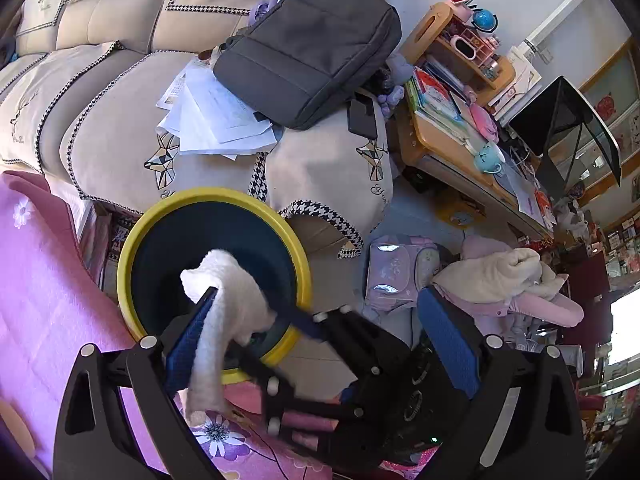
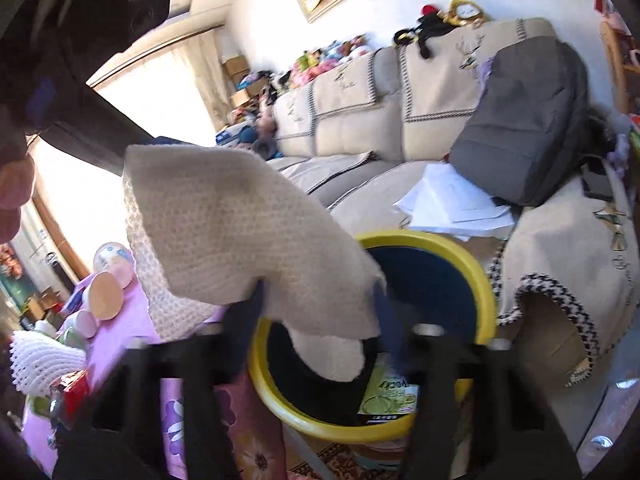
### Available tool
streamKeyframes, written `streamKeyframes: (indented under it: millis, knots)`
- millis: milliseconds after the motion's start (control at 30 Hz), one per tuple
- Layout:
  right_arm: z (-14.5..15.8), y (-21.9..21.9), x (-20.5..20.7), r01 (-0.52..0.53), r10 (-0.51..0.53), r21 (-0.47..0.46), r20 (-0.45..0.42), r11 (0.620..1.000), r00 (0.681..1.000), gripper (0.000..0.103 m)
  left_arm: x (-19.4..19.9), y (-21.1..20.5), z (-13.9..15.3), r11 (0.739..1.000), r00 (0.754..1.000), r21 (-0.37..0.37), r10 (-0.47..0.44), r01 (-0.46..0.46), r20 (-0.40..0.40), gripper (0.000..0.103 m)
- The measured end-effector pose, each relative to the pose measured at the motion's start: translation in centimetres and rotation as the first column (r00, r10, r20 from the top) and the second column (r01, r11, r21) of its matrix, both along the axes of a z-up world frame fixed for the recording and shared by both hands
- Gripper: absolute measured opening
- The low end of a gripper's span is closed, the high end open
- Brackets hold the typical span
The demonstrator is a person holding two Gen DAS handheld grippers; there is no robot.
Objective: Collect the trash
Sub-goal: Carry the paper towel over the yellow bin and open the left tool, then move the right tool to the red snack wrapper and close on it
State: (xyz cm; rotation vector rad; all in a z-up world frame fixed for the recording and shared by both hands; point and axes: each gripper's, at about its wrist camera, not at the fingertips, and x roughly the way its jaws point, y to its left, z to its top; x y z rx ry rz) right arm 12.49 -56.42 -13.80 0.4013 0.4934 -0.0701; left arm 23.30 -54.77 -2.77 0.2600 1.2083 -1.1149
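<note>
White embossed paper towel [image 1: 224,304], crumpled and limp: where is it hanging, and what is gripping it? (Student)

It is hanging above the mouth of the round, dark-blue bin with the yellow rim [image 1: 216,196]. The right gripper [image 1: 280,314] is reaching in from the side and, as far as the left wrist view shows, is clenching on the middle fold. The right wrist view is blurring here, but the sheet [image 2: 240,232] is spreading over that gripper [image 2: 318,300] and sagging down between its fingers. (Instructor)

And the left gripper [image 1: 316,300]? (Student)

Its jaws are standing wide apart, grasping nothing. The towel's lower end is only draping against the blue pad [image 1: 188,344] of one finger. (Instructor)

How is the sheet likely behaving in the hand? (Student)

Judging by the drape, it is weighing almost nothing and offering no stiffness. It is probably clinging to the textured pads rather than slipping, and it could tear if the two grippers are pulling against each other. A bunched fold near the middle is giving the surest hold; a loose corner would be peeling away. (Instructor)

What is surrounding it? (Student)

A green snack box [image 2: 388,392] is already lying inside the bin. A pink flowered cloth [image 1: 48,280] is lying just beside the rim. Behind the bin, a beige sofa [image 1: 120,128] is carrying loose white papers [image 1: 216,116] and a grey backpack [image 1: 312,48]. (Instructor)
</note>
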Motion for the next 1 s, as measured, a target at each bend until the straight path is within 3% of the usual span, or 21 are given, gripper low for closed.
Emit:
streamKeyframes:
  millis: [33, 167, 300, 400, 467, 500, 533, 567, 700, 867, 1000]
  knots:
    - [-0.1, -0.1, 0.0, -0.006, 0.006, 0.002, 0.0, 1.0, 1.0, 0.003, 0.1, 0.0, -0.1, 1.0, 1.0, -0.001, 0.001, -0.001, 0.002, 0.095]
    - [-0.9, -0.3, 0.1, 0.002, -0.003, -0.018, -0.026, 1.0, 1.0, 0.002, 0.4, 0.2, 0.0, 1.0, 1.0, 0.003, 0.009, -0.009, 0.023, 0.095]
    - [-3.1, -1.3, 1.3, 0.078, -0.082, -0.031, -0.158, 0.996, 0.984, 0.002, 0.6, 0.7, 0.8, 1.0, 0.995, 0.01, 0.025, -0.026, 0.099, 0.095]
    - [-3.4, -1.1, 2.9, 0.05, -0.064, -0.069, -0.221, 0.996, 0.973, 0.003, 0.9, 1.3, 1.6, 0.999, 0.992, -0.002, 0.036, -0.036, 0.118, 0.095]
    - [-3.7, -1.1, 4.4, 0.029, -0.048, -0.071, -0.272, 0.997, 0.961, 0.013, 0.9, 2.0, 2.3, 0.999, 0.99, -0.013, 0.053, -0.052, 0.131, 0.095]
    - [-4.1, -1.2, 5.1, 0.016, -0.037, -0.067, -0.31, 0.998, 0.95, 0.027, 0.9, 2.2, 2.7, 0.998, 0.988, -0.019, 0.062, -0.06, 0.14, 0.095]
    - [-4.5, -1.4, 5.7, 0.013, -0.033, -0.062, -0.348, 0.998, 0.937, 0.051, 0.8, 2.7, 3.1, 0.997, 0.986, -0.031, 0.069, -0.066, 0.152, 0.095]
    - [-4.8, -1.4, 6.2, 0.012, -0.037, -0.066, -0.386, 0.998, 0.922, 0.055, 0.6, 3.3, 3.6, 0.997, 0.984, -0.041, 0.076, -0.07, 0.164, 0.095]
    - [-5.9, -1.8, 7.1, 0.006, 0.002, 0.015, -0.493, 1.0, 0.87, 0.056, -0.2, 6.0, 5.5, 0.991, 0.972, -0.084, 0.115, -0.1, 0.206, 0.095]
    - [-4.9, -1.1, 5.9, 0.0, 0.024, 0.049, -0.473, 0.999, 0.881, 0.056, -1.4, 11.0, 8.0, 0.976, 0.95, -0.154, 0.188, -0.153, 0.251, 0.095]
    - [-3.3, 0.2, 4.6, -0.016, 0.035, 0.044, -0.456, 0.999, 0.889, 0.057, -3.1, 17.8, 9.7, 0.946, 0.914, -0.223, 0.293, -0.235, 0.282, 0.095]
